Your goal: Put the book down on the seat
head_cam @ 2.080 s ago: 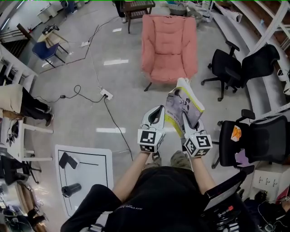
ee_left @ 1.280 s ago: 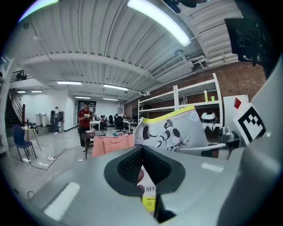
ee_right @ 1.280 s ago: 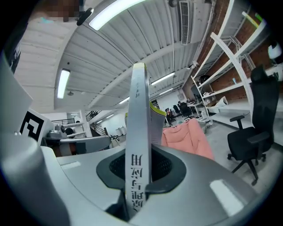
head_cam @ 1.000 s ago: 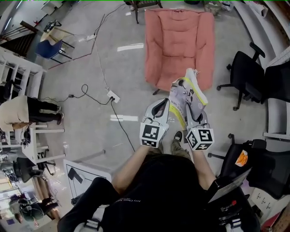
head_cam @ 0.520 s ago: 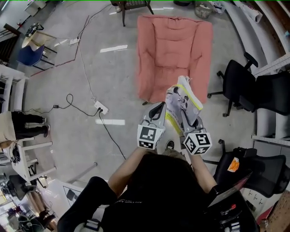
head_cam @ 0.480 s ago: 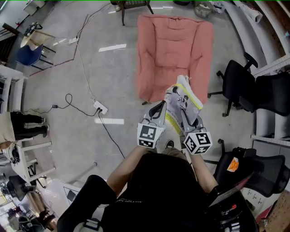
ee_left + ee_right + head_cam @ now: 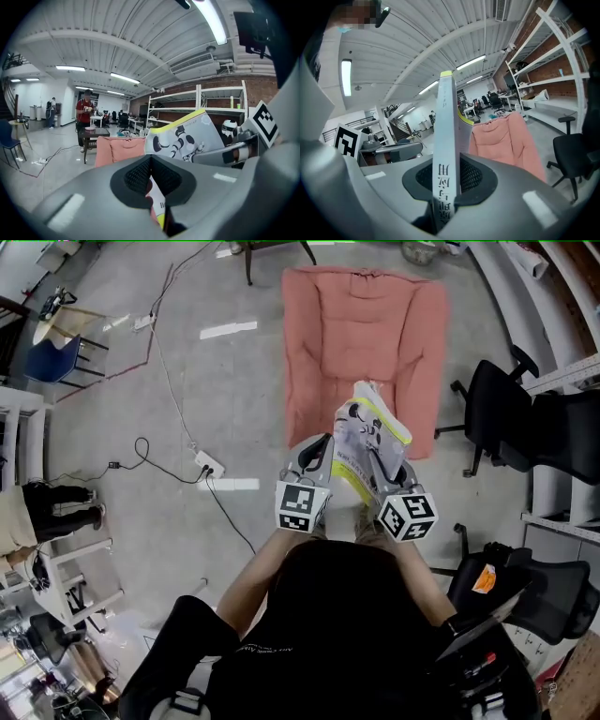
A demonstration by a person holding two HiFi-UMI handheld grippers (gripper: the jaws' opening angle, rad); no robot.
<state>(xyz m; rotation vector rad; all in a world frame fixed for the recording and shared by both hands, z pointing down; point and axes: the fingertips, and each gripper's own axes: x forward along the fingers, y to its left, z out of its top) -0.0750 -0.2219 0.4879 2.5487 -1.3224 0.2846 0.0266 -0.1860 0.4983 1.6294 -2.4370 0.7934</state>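
A grey book [image 7: 367,439] with a yellow edge and a cartoon robot on its cover stands tilted in the air, held from both sides. My left gripper [image 7: 323,444] is shut on its lower left edge, and a thin strip of page shows between the pads [image 7: 151,161]. My right gripper [image 7: 377,463] is shut on the spine [image 7: 444,140], which rises upright between its jaws. The pink armchair [image 7: 356,343] is just ahead; in the head view the book overlaps the seat's front edge. The chair also shows in the left gripper view [image 7: 119,147] and the right gripper view [image 7: 506,138].
Black office chairs [image 7: 502,404] stand close to the armchair's right side. A cable with a power strip [image 7: 209,465] lies on the floor to the left. White shelving [image 7: 19,427] and a blue chair [image 7: 52,357] are far left. A person in red [image 7: 85,110] stands by a dark table [image 7: 93,136] beyond.
The armchair has drawn nearer in the head view, and the book now overlaps its front edge. Both grippers keep the same hold on the book.
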